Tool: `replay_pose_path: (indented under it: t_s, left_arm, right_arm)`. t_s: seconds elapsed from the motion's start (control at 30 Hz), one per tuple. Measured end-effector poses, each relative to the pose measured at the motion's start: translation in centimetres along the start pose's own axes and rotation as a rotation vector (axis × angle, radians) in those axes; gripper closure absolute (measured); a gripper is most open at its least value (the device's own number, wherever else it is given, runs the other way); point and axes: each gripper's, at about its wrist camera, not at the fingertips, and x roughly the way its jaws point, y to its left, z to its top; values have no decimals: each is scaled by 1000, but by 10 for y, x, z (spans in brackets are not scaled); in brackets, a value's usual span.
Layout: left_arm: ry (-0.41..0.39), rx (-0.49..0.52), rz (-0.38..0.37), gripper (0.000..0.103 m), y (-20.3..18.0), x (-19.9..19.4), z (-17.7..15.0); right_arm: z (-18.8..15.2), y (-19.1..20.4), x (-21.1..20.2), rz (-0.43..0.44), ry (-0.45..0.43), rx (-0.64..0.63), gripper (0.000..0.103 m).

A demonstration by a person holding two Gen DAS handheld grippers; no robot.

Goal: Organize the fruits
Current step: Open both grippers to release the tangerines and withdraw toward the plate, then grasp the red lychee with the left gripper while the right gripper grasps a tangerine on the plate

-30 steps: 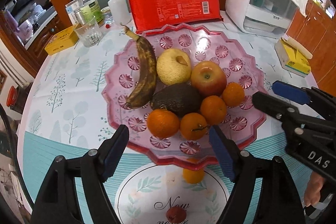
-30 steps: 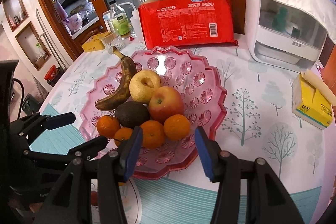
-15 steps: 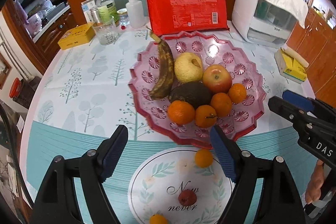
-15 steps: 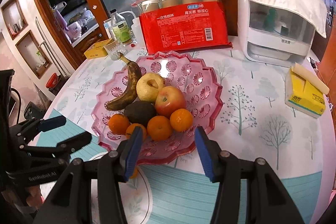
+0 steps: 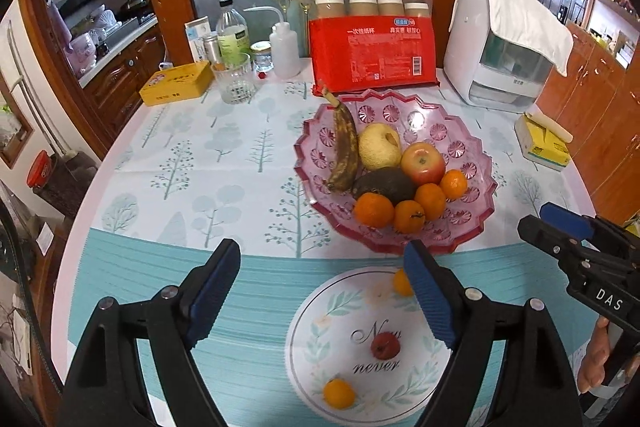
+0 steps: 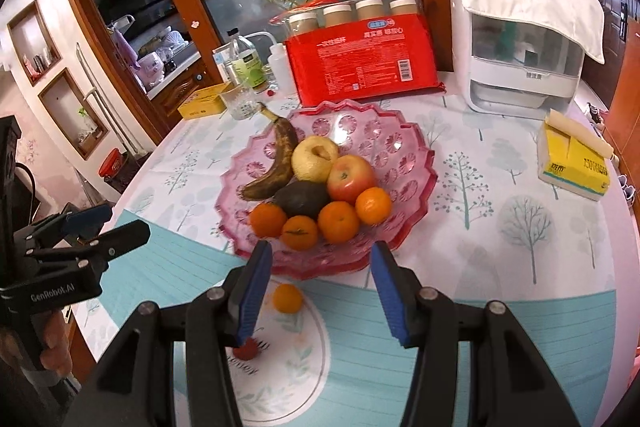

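Note:
A pink glass fruit bowl (image 5: pixel 472 163) (image 6: pixel 408 151) holds a brown banana (image 5: pixel 346 147), a yellow pear (image 5: pixel 378 147), a red apple (image 5: pixel 422 163), a dark avocado (image 5: pixel 384 185) and several mandarins (image 5: pixel 374 210). On the white round print (image 5: pixel 320 339) in front of it lie a mandarin (image 5: pixel 401 283) (image 6: pixel 287 299), a small red fruit (image 5: pixel 385 345) (image 6: pixel 245 350) and another mandarin (image 5: pixel 338 393). My left gripper (image 5: pixel 324 291) is open and empty, above the table's near side. My right gripper (image 6: pixel 320 287) is open and empty, just before the bowl's front rim.
At the back stand a red pack of paper cups (image 5: pixel 372 51), a white appliance under a cloth (image 5: pixel 504 47), bottles (image 5: pixel 232 35), a glass (image 5: pixel 234 83) and a yellow tin (image 5: pixel 176 83). A yellow tissue box (image 5: pixel 542 143) lies at the right edge.
Both grippers have pulled back and up from the bowl. More of the near table shows, with the loose mandarins and the small red fruit.

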Motion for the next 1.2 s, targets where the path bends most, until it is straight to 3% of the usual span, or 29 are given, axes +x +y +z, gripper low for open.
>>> replay_pose_path:
  t_s: [0.33, 0.63, 1.1, 1.2]
  left_arm:
    - [15, 13, 0, 19, 40, -19, -37]
    - [127, 50, -19, 19, 69, -12, -100]
    - [315, 119, -106, 19, 75, 20, -196]
    - [332, 114, -123, 26, 75, 25, -206]
  right_arm:
    - [-34, 54, -7, 1, 10, -37, 51]
    - [-78, 91, 5, 10, 86, -6, 51]
    - [-139, 118, 24, 9, 179, 49, 51]
    - [-144, 121, 29, 9, 186, 56, 51]
